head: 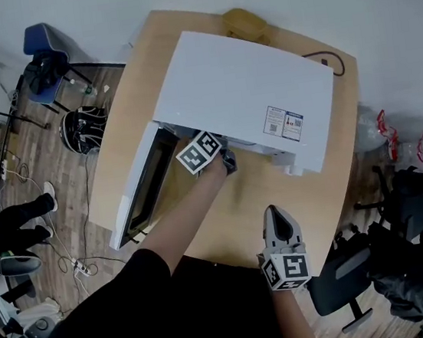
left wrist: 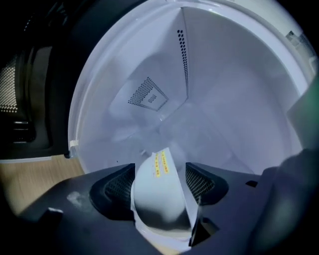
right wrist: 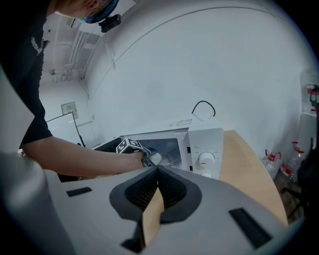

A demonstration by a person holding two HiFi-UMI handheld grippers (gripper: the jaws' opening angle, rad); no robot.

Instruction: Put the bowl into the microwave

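The white round bowl [left wrist: 159, 204] sits inside the open white boxy microwave [head: 247, 90], between the jaws of the left claw [left wrist: 160, 167], which stand apart around it without clamping. The right claw [right wrist: 158, 172], jaws together and empty, hovers over the wooden tabletop [head: 225, 216] in front of the microwave.

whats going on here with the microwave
A person's left hand-held gripper reaches into the white microwave, whose door stands open. A white bowl sits between its spread jaws, inside the cavity. The right hand-held gripper is shut and empty, waiting above the near side of the wooden table.
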